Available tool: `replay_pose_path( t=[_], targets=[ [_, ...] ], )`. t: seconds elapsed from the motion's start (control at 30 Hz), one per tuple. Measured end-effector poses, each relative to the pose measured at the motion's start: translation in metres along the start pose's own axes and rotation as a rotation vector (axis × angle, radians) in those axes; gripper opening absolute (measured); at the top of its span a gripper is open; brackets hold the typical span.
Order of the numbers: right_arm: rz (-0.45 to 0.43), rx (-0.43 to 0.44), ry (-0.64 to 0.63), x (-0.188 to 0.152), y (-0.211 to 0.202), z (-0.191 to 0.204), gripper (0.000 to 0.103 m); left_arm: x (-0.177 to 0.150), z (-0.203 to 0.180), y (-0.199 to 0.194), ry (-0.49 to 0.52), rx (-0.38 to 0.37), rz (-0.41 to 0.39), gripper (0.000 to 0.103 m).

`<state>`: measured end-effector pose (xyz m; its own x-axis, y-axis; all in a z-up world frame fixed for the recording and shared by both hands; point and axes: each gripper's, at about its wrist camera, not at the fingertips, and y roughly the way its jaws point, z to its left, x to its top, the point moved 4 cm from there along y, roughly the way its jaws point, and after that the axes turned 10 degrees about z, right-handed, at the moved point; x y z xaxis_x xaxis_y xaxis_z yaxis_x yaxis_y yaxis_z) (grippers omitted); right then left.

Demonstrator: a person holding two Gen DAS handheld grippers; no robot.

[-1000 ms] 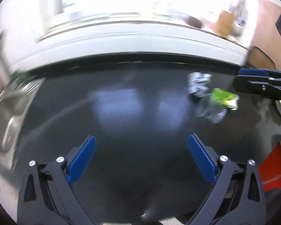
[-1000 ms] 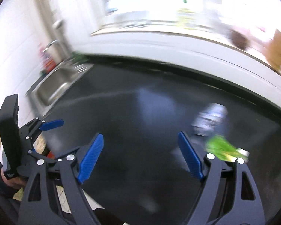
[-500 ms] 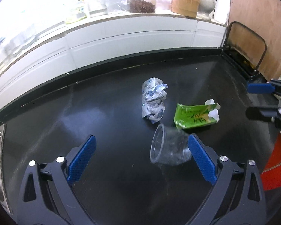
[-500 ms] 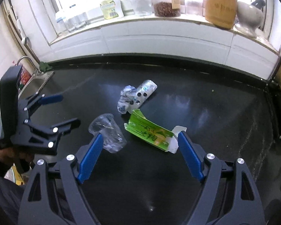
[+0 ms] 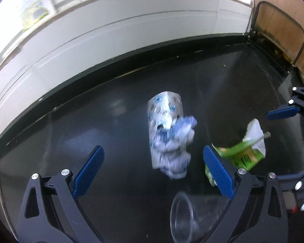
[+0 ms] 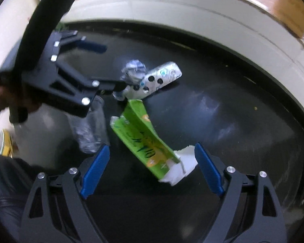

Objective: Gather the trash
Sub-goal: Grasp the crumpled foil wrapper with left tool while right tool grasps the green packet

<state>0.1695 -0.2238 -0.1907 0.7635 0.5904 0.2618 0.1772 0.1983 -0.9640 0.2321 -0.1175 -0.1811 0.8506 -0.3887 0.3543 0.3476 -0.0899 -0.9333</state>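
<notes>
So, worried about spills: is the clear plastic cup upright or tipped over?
Tipped over: the clear plastic cup lies on its side on the black counter, rim facing the camera.

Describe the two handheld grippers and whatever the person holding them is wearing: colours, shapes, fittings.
Both grippers match: the left gripper and right gripper have matte black angular frames with triangular cut-outs, round silver screw heads at the joints, and flat blue ribbed pads on each finger. No cables show. The right wrist view shows a broad black slab topping the left gripper's body, and a dark sleeve at lower left.

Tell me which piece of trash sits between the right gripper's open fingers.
The green carton, flattened, its torn white end nearest the right gripper. The clear cup and crumpled blue-white wrapper lie beyond.
</notes>
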Motion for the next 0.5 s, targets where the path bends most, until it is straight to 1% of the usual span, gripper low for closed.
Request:
replay_pose_path(
  t=[0.1, 0.17, 0.23, 0.27, 0.3, 0.33, 0.37, 0.4, 0.43, 0.47, 0.5],
  targets=[
    [0.023, 0.001, -0.048, 0.006, 0.014, -0.003, 0.083, 0.010, -0.003, 0.015, 0.025, -0.027, 0.013, 0.095],
    [0.041, 0.012, -0.084, 0.009, 0.024, -0.002, 0.083, 0.014, -0.005, 0.024, 0.044, -0.043, 0.022, 0.089],
    [0.055, 0.020, -0.107, 0.011, 0.030, -0.001, 0.083, 0.016, -0.005, 0.033, 0.048, -0.079, 0.042, 0.074],
    [0.062, 0.026, -0.117, 0.011, 0.034, -0.001, 0.080, 0.015, -0.005, 0.036, 0.046, -0.092, 0.051, 0.069],
    [0.071, 0.032, -0.125, 0.011, 0.037, 0.000, 0.077, 0.015, -0.005, 0.038, 0.046, -0.096, 0.057, 0.060],
    [0.078, 0.031, -0.134, 0.010, 0.039, 0.000, 0.074, 0.014, -0.005, 0.040, 0.048, -0.096, 0.063, 0.047],
    [0.087, 0.030, -0.145, 0.008, 0.041, 0.001, 0.065, 0.013, -0.006, 0.041, 0.047, -0.096, 0.064, 0.041],
    [0.095, 0.037, -0.152, 0.006, 0.041, 0.002, 0.051, 0.012, -0.005, 0.040, 0.042, -0.103, 0.063, 0.037],
    [0.096, 0.039, -0.156, 0.004, 0.041, 0.003, 0.048, 0.011, -0.005, 0.037, 0.031, -0.111, 0.053, 0.033],
    [0.089, 0.045, -0.157, 0.003, 0.038, 0.004, 0.039, 0.011, -0.005, 0.033, 0.024, -0.122, 0.043, 0.033],
    [0.087, 0.052, -0.148, 0.001, 0.036, 0.003, 0.035, 0.011, -0.005, 0.028, 0.020, -0.126, 0.032, 0.033]
  ],
)
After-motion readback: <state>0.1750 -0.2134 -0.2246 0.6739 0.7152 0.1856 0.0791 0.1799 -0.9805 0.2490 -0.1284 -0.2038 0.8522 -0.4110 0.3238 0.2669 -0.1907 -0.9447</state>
